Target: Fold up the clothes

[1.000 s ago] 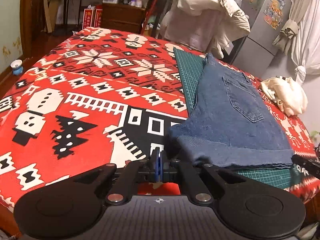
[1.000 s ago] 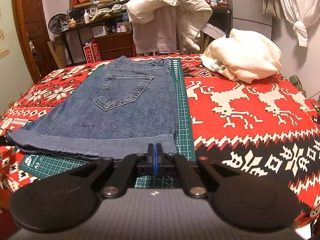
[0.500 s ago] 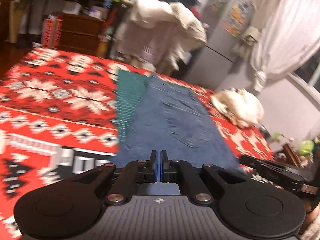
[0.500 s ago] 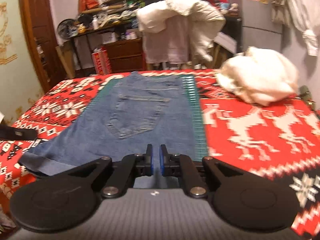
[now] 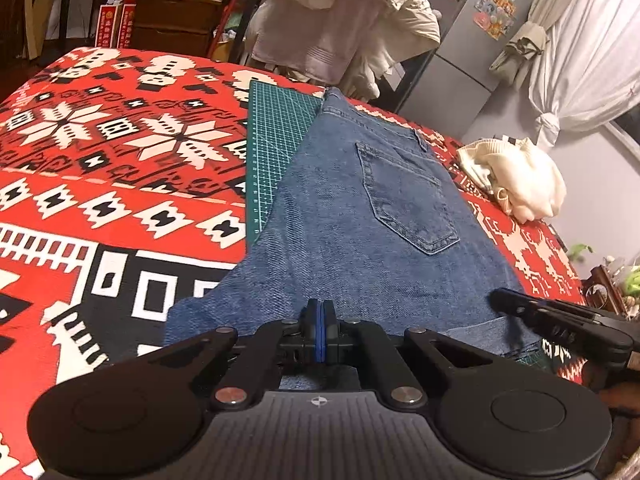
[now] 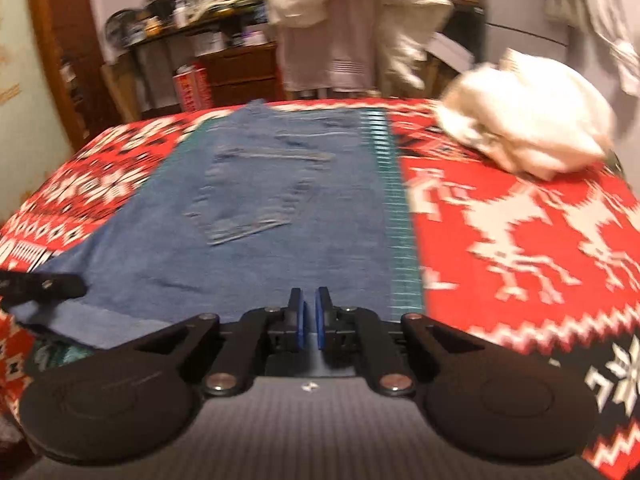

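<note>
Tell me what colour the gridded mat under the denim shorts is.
Dark green gridded cutting mat with pale lines, clearest in the left wrist view.

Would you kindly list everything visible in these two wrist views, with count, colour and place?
denim shorts: one, blue, flat on the cutting mat, back pocket up
cutting mat: one, green, under the shorts
blanket: one, red with white and black pattern, covering the surface
cream garment: one, bunched at the blanket's far right
draped clothes: pale pile behind the blanket
fridge: one, grey, back right
curtain: white, tied, right
left gripper: black, blue pads together, at the shorts' near hem
right gripper: black, pads slightly apart, at the near hem
</note>
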